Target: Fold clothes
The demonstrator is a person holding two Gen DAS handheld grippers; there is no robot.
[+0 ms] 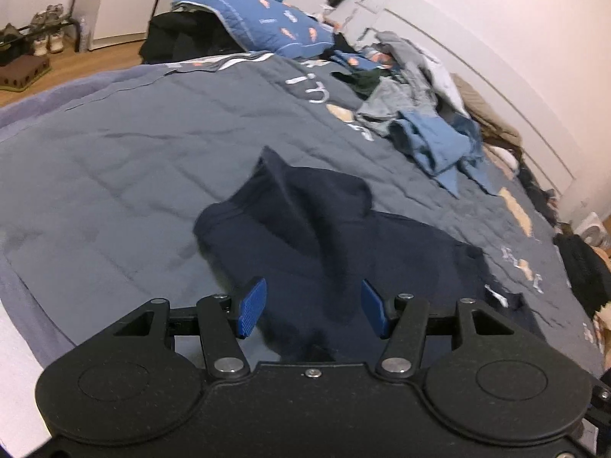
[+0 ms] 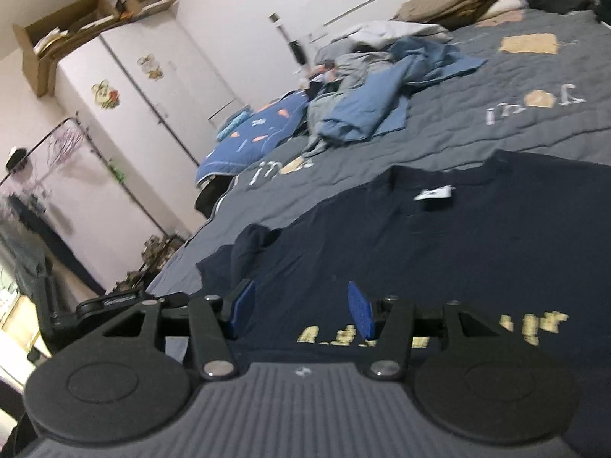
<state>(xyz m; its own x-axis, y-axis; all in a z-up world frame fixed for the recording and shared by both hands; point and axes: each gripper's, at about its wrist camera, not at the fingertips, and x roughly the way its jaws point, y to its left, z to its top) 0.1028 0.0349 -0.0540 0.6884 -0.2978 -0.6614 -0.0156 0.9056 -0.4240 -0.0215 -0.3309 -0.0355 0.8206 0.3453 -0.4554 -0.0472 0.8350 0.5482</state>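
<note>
T-shirt point(image 2: 477, 236) spread flat on bed point(image 1: 133, 145), one sleeve point(image 1: 305, 191) folded up on it. Clothes pile point(image 1: 427, 129) behind it, near headboard wall; wardrobe point(image 2: 152, 87) beyond bed.

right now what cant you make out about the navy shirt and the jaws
- Navy t-shirt: its near hem is hidden under the right gripper body in the right wrist view.
- Yellow print: blurred and partly covered, unreadable.
- White neck label: too small to read.
- Left gripper: jaws apart over dark cloth; whether the pads touch it is blurred in the left wrist view.
</note>
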